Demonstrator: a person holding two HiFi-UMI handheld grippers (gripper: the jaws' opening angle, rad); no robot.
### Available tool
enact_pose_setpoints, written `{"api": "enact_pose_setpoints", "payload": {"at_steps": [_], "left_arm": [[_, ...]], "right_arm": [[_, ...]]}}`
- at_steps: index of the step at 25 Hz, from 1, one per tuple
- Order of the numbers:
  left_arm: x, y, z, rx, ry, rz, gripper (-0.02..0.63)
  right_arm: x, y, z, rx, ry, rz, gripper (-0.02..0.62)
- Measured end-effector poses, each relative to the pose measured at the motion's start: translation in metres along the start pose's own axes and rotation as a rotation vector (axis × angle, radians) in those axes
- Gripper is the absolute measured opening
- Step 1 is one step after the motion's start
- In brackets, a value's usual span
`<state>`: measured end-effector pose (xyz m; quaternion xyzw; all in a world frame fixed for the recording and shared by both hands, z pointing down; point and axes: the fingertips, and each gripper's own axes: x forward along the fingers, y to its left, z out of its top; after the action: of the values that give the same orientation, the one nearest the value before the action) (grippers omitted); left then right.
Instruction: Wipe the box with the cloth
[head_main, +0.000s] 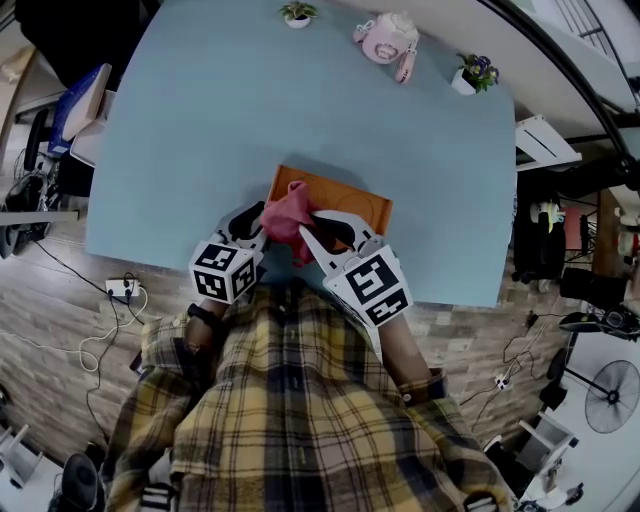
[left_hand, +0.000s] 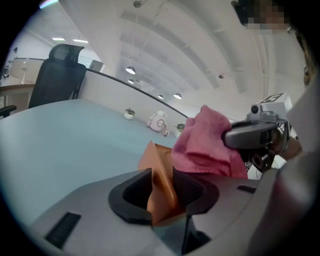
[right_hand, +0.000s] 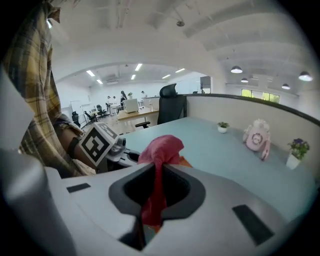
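Two grips | left fingers (left_hand: 191, 188) clamp box (left_hand: 160, 182) rim | right fingers (right_hand: 180, 188) pinch cloth (right_hand: 163, 146)

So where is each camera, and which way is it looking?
Head view: on the person's head, looking steeply down at the table; the plaid shirt, left gripper and right gripper show.
Left gripper view: on the left gripper, looking along its jaws, shut on an edge of the orange box; the right gripper shows beyond.
Right gripper view: on the right gripper, looking along its jaws, shut on the pink cloth; the shirt and left gripper show.
Shared: both gripper views see the pink cloth.
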<state>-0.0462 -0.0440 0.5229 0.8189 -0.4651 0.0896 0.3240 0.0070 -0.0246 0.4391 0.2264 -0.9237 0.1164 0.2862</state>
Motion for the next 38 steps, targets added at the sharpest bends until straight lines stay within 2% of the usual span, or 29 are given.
{"api": "enact_pose_setpoints", "payload": {"at_steps": [3, 5, 8, 17, 26, 38], "left_arm": [[-0.001, 0.000, -0.001, 0.000, -0.004, 0.003, 0.127], [-0.002, -0.001, -0.001, -0.001, -0.005, 0.004, 0.127], [-0.001, 0.000, -0.001, -0.008, -0.006, 0.000, 0.127], [-0.001, 0.000, -0.001, 0.004, 0.000, -0.010, 0.129], [0.000, 0.000, 0.000, 0.012, 0.006, -0.021, 0.129], [0.001, 0.001, -0.001, 0.006, 0.011, -0.033, 0.133]], "right_arm": [[0.024, 0.013, -0.019, 0.074, 0.036, 0.067, 0.040], [0.036, 0.016, -0.034, 0.080, 0.083, 0.075, 0.040], [0.048, 0.019, -0.050, 0.042, 0.146, 0.062, 0.040], [0.043, 0.015, -0.062, -0.062, 0.231, 0.033, 0.040], [0.025, 0.000, -0.075, -0.053, 0.281, 0.025, 0.040], [-0.005, -0.020, -0.099, -0.043, 0.359, -0.037, 0.040]]}}
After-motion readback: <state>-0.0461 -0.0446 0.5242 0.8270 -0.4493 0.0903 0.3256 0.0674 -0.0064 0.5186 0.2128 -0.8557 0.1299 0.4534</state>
